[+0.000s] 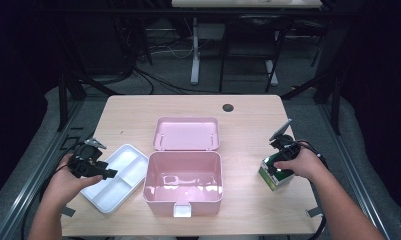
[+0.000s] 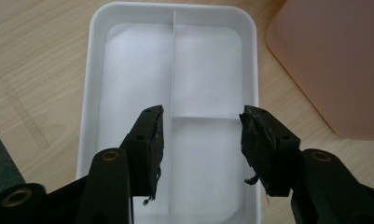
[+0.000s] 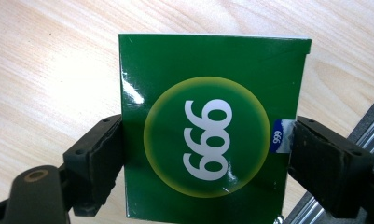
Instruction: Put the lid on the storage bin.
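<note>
The right hand-held gripper pinches a small green carton, one jaw on each narrow side wall, with the printed face turned toward its camera. The carton stands on the counter, directly between the jaws and under the right hand. A yellow-green disc on the face carries large white numerals that read "999", seen inverted from the gripper, and a small blue tab beside the right jaw repeats the same number. The carton looks like light, glossy cardboard: stiff along its edges but likely to dent under hard pressure, and slick enough to slip, so the mid-height side grip seems sound.

The left hand-held gripper is spread wide with nothing between the jaws, poised above a white divided tray; the tray's partition runs straight ahead from between the jaws. Off to that gripper's right sits a pink storage box with its lid open.
</note>
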### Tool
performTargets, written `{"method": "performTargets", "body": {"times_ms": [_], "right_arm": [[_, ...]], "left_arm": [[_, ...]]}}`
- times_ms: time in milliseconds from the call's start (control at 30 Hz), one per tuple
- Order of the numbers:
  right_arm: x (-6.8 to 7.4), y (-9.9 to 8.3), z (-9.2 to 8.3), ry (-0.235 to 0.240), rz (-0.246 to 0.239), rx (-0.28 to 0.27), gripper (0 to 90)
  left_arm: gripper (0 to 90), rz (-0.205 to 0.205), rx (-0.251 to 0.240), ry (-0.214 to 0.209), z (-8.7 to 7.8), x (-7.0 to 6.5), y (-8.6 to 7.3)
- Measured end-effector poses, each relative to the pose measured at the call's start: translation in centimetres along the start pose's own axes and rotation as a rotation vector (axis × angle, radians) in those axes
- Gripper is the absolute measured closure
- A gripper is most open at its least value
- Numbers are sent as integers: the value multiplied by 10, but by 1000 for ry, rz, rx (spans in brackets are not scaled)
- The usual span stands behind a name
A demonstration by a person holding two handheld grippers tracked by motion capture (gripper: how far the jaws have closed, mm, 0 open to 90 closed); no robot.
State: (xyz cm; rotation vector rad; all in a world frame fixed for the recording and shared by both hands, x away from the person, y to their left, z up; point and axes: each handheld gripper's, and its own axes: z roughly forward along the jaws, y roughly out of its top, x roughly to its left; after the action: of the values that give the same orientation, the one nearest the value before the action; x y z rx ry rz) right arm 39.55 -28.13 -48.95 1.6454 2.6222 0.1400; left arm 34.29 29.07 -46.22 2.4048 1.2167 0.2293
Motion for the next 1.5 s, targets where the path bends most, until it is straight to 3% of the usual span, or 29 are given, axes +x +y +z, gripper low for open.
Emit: {"method": "performTargets", "body": {"times_ms": [567, 800, 900, 933, 1133, 1333, 1367, 1433, 1500], "right_arm": [[12, 5, -19, -11, -41, -18, 153], [20, 9, -31, 4, -78, -33, 154], [23, 10, -36, -13, -84, -32, 154], [24, 11, -38, 10, -88, -29, 154], [29, 14, -51, -9, -108, -41, 154], [36, 17, -62, -17, -161, -46, 155], [36, 18, -64, 6, -171, -37, 155], [39, 18, -67, -11, -201, -40, 156], [42, 19, -71, 2, -246, -40, 156]], "left_arm": [[492, 0, -2, -2, 0, 0, -1], [492, 1, -1, -3, 0, 0, -1], [492, 0, -2, -3, 0, 0, -1], [492, 0, -2, -3, 0, 0, -1], [492, 0, -2, -2, 0, 1, -1], [492, 0, -2, -3, 0, 1, -1], [492, -2, -3, -2, 0, 1, -1], [492, -2, -2, -3, 0, 1, -1], [492, -4, -4, -2, 0, 1, -1]]}}
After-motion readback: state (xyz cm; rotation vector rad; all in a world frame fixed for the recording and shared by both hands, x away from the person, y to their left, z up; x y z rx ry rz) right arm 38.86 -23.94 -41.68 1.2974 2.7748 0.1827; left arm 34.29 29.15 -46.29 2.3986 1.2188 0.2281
